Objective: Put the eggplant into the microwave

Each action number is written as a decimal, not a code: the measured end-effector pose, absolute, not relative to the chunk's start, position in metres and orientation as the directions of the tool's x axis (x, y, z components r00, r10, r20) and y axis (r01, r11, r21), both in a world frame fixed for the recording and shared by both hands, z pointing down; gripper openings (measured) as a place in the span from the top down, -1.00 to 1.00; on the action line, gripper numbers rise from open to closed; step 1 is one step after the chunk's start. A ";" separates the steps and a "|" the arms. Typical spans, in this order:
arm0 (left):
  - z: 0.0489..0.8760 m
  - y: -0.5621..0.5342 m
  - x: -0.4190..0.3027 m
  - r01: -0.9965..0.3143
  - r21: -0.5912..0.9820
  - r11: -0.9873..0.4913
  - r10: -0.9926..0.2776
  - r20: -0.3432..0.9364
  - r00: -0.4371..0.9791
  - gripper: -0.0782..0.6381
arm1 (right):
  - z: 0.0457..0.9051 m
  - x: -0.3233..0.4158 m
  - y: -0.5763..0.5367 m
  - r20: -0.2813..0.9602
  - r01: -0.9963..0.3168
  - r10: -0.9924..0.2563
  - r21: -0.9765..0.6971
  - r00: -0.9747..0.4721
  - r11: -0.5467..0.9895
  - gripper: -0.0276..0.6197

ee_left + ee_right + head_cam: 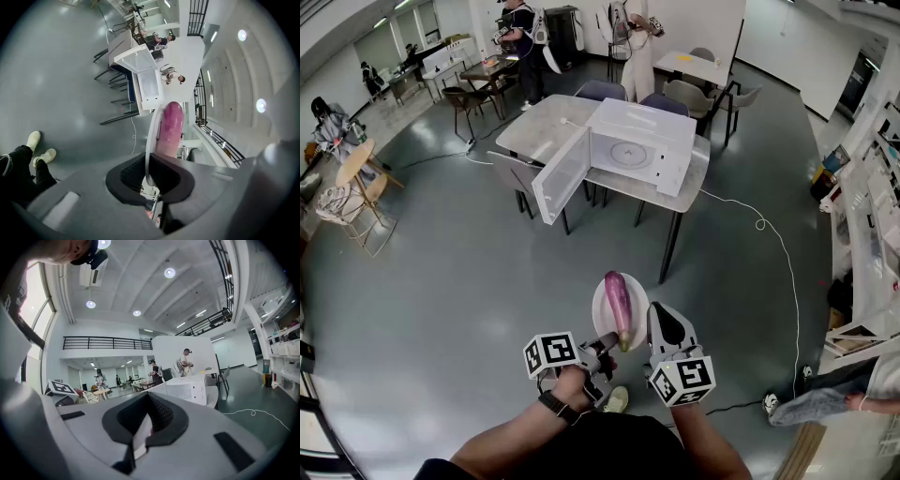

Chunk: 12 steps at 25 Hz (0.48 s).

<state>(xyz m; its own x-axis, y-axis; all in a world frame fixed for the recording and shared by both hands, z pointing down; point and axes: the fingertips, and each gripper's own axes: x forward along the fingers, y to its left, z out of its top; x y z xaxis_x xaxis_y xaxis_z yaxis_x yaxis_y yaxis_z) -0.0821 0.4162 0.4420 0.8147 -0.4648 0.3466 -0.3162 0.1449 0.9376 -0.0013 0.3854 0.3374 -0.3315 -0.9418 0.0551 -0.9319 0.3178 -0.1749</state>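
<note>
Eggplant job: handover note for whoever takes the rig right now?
Left gripper: shut on the plate rim. Right gripper: shut on the opposite rim.
Eggplant lies on the plate, held above the floor, short of the table.
Microwave stands on the table, door open.
Done: plate with eggplant is in hand.
Left: walk up, put the eggplant inside.

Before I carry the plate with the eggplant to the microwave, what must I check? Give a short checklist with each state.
1. The door of the microwave is open: ok.
2. Its cavity is free: ok, as far as seen.
3. The left gripper grips the plate rim: ok.
4. The right gripper grips the plate rim: ok.
5. The eggplant lies on the plate: ok.
6. The way is free: ok; a white cable lies to the right.
</note>
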 end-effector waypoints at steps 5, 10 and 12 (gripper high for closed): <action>0.444 0.421 -0.080 -0.316 0.937 0.149 -0.465 0.349 0.814 0.71 | 0.339 -0.001 0.389 0.056 -0.929 -0.940 -0.179 -0.337 0.323 0.91; 0.442 0.424 -0.075 -0.314 0.937 0.150 -0.467 0.347 0.813 0.71 | 0.338 0.001 0.390 0.052 -0.926 -0.937 -0.181 -0.346 0.332 0.91; 0.442 0.424 -0.075 -0.315 0.937 0.149 -0.468 0.348 0.812 0.71 | 0.338 0.001 0.391 0.054 -0.922 -0.934 -0.188 -0.354 0.339 0.91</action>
<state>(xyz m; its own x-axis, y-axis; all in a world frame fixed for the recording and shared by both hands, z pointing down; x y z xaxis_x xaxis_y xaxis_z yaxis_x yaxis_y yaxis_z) -0.0751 0.4241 0.4422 0.8123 -0.4683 0.3476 -0.3154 0.1487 0.9372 0.0006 0.3907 0.3380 -0.3539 -0.9337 0.0536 -0.9219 0.3386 -0.1883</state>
